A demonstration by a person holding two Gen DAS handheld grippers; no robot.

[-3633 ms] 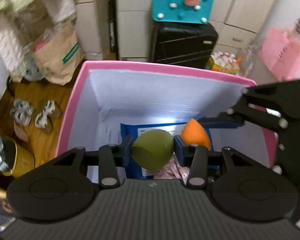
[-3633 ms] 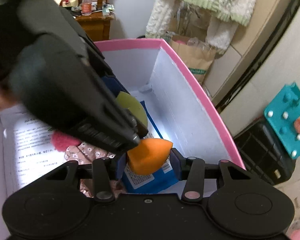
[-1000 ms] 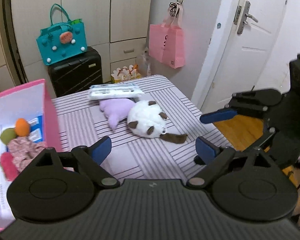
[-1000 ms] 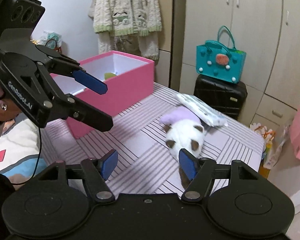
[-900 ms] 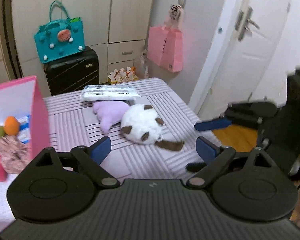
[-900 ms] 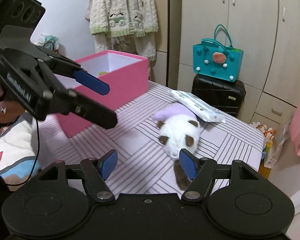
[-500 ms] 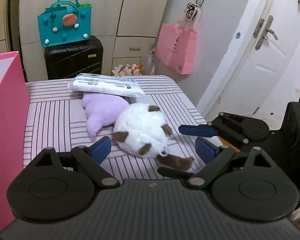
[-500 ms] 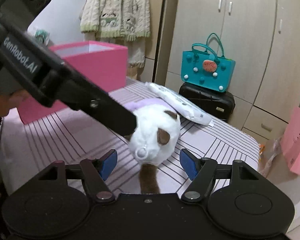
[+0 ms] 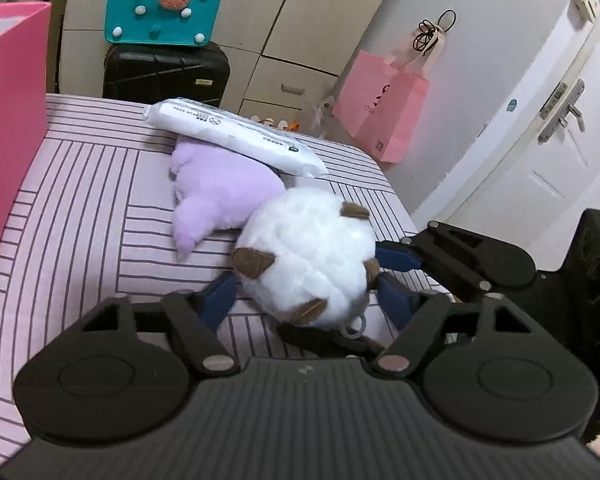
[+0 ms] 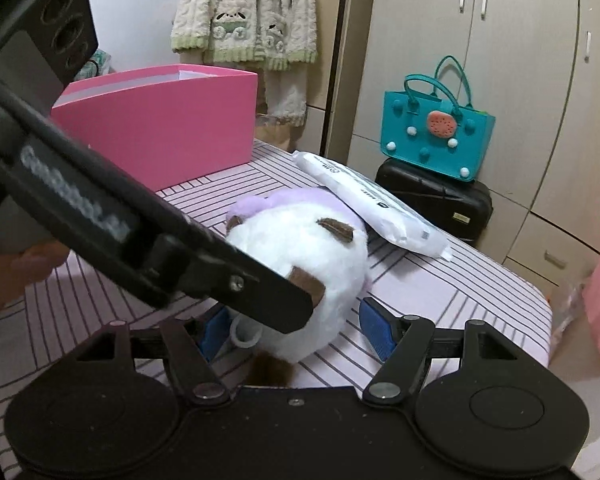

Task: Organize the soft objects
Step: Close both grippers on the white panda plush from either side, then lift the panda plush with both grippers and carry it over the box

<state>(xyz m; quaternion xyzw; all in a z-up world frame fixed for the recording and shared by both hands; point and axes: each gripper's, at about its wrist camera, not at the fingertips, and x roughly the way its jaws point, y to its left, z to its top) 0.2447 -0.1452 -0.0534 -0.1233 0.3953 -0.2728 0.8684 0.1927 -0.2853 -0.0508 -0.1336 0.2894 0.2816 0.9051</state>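
A white plush with brown patches (image 9: pixel 306 258) lies on the striped table (image 9: pixel 80 208), against a purple plush (image 9: pixel 220 192). A white wipes pack (image 9: pixel 236 136) rests on the purple plush. My left gripper (image 9: pixel 308 300) is open, its jaws on either side of the white plush. My right gripper (image 10: pixel 296 330) is open too and straddles the same plush (image 10: pixel 308 256) from the other side; its fingers (image 9: pixel 396 258) show at the plush's right in the left wrist view. The pink box (image 10: pixel 160 120) stands at the table's far left.
A black suitcase (image 9: pixel 164 76) with a teal bag (image 9: pixel 164 4) on it stands past the table's far edge. A pink paper bag (image 9: pixel 384 108) hangs by the white door (image 9: pixel 540 152). Cardigans (image 10: pixel 244 12) hang behind the box.
Both grippers left the pink box after letting go of the green and orange sponges there. They have moved to the white plush and closed in until their open jaws straddle it.
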